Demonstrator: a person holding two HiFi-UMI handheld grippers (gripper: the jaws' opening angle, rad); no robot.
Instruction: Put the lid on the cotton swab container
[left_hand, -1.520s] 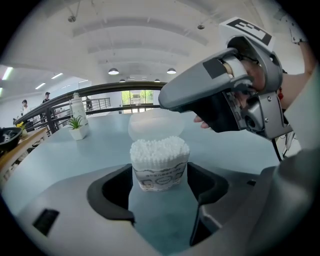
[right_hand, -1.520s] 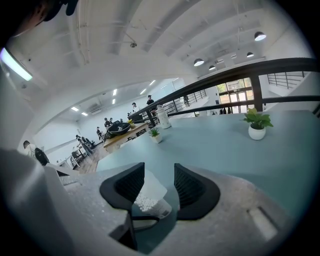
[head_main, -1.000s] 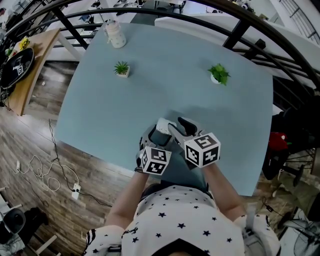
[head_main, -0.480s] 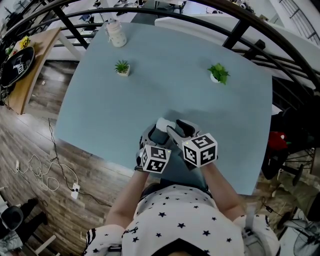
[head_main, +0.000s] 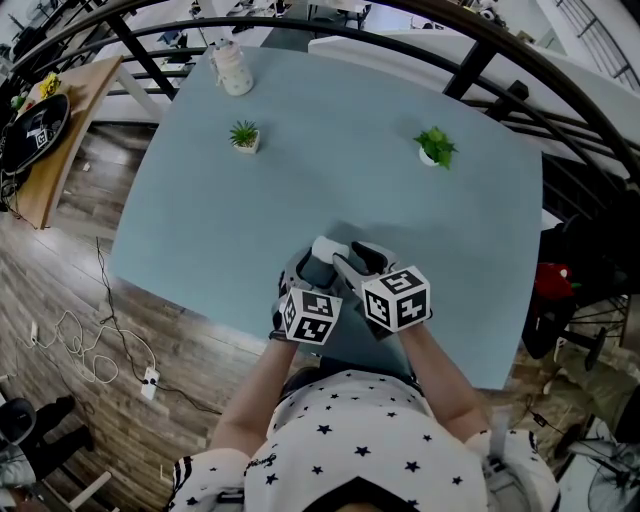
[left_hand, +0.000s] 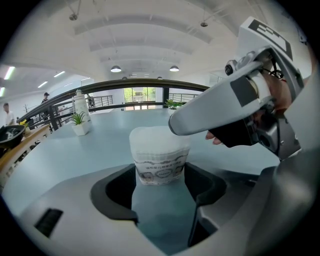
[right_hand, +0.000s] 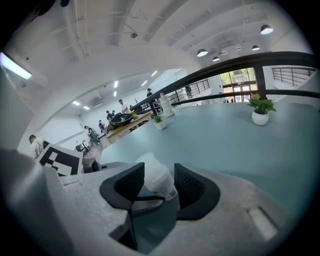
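The cotton swab container (head_main: 323, 249) is a small white tub with a printed label (left_hand: 160, 171), standing near the front edge of the pale blue table (head_main: 330, 170). A white lid (left_hand: 157, 137) sits on top of it. My left gripper (left_hand: 160, 182) has its two dark pads pressed against the tub's lower sides. My right gripper (right_hand: 159, 182) comes in from the right, and its pads pinch the upper part with the lid (right_hand: 152, 167). In the left gripper view one right finger (left_hand: 220, 107) lies across the tub's top right. In the head view both marker cubes hide most of the tub.
Two small potted plants (head_main: 243, 136) (head_main: 436, 147) and a white bottle (head_main: 232, 70) stand far back on the table. A dark curved railing (head_main: 480, 55) runs behind it. A wooden side table (head_main: 45, 140) stands at the left, and cables lie on the floor (head_main: 90, 345).
The right gripper's marker cube has drifted slightly left and toward me. The tub and the left gripper stay where they were.
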